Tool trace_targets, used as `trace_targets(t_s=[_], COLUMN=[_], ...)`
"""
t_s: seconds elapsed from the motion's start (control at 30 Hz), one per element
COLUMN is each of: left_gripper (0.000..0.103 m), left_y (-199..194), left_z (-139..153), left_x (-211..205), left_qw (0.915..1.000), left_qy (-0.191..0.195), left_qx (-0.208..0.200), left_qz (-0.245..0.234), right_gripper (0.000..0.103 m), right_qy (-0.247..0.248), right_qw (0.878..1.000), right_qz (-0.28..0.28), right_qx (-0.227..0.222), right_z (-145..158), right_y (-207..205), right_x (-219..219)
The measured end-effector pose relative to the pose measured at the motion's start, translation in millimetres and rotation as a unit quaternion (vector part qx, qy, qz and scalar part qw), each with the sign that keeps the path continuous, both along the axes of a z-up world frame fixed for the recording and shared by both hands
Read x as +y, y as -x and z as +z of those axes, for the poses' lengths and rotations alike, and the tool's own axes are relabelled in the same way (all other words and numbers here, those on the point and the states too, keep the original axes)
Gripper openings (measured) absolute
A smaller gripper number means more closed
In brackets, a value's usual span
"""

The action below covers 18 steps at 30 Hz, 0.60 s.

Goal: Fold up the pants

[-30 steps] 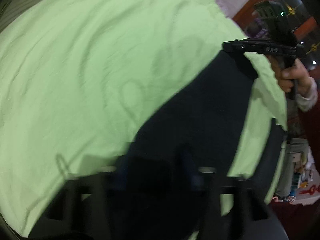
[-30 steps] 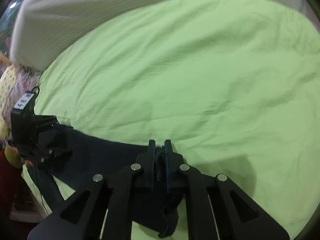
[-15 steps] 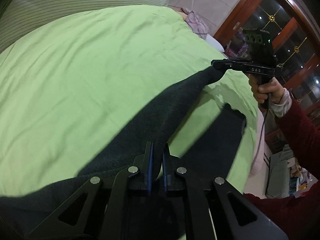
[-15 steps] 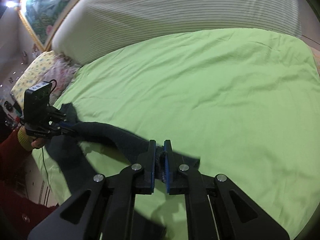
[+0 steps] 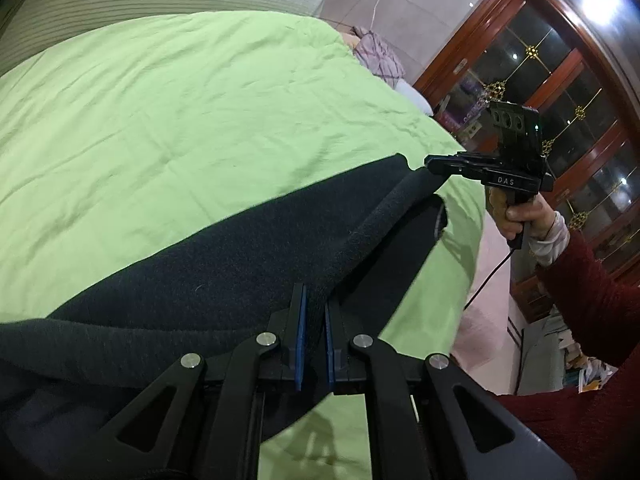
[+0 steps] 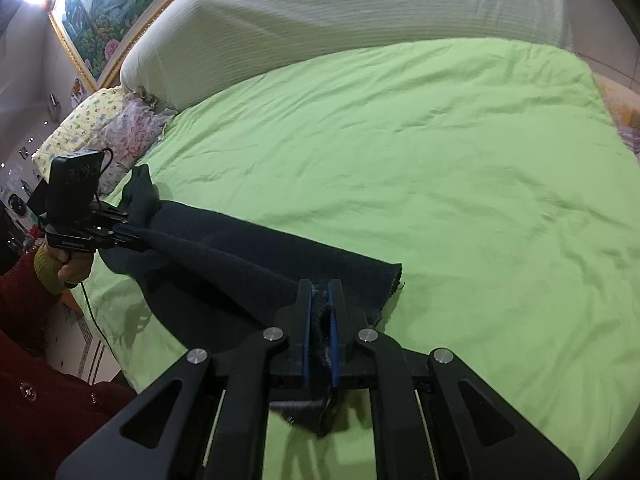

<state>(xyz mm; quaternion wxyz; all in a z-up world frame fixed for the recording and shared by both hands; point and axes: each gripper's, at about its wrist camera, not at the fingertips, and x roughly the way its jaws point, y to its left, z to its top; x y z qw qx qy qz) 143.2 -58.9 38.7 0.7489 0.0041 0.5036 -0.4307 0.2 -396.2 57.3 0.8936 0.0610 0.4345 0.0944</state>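
Dark navy pants [image 5: 224,248] hang stretched in the air above a green bed [image 5: 160,120], held at both ends. My left gripper [image 5: 314,300] is shut on one end of the pants. My right gripper [image 6: 320,296] is shut on the other end of the pants [image 6: 248,256], with a bit of cloth hanging below the jaws. In the left wrist view the right gripper [image 5: 434,163] shows at the far end; in the right wrist view the left gripper [image 6: 134,236] shows at far left. One fold of cloth droops onto the sheet.
The green bed [image 6: 440,168] spreads wide behind the pants. A striped white bolster [image 6: 320,20] and flowered pillows [image 6: 120,132] lie at its head. A dark wood glass cabinet [image 5: 560,100] stands past the bed edge. My red-sleeved arm [image 5: 580,292] is at right.
Both grippers have lifted and pulled apart, so the pants went from lying low on the bed to being stretched taut above it. Both stay shut on the cloth.
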Motion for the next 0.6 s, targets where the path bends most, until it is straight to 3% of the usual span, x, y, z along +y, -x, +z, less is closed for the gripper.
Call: trace_targets(t_s=[0.13,0.37,0.5,0.6], left_gripper=[0.006,0.008,0.02,0.026], left_y=[17.3,21.9,24.3,34.6], left_z=[-3.6,-32.6,-38.9,-37.0], left_x=[2.2,-2.6,-2.7,2.7], left_qw=[1.0,0.9996,0.9987,0.9982], left_qy=[0.007,-0.001,0.005,0.009], left_qx=[-0.003,0.025,0.039,0.036], left_qz=[-0.003,0.009,0.034,0.048], right_gripper=[0.008,0.009,0.017,0.032], right_qy=[-0.016,-0.001,-0.016,-0.007], right_qw=[1.0,0.998,0.998,0.998], right_qz=[0.013,-0.014,-0.029,-0.03], right_qx=[0.008,0.063,0.056,0.052], right_z=[-1.1,-48.5,-48.5,-38.9], right_y=[14.2,18.9,23.2,30.0], right_x=[3.1,3.8,4.2,9.1])
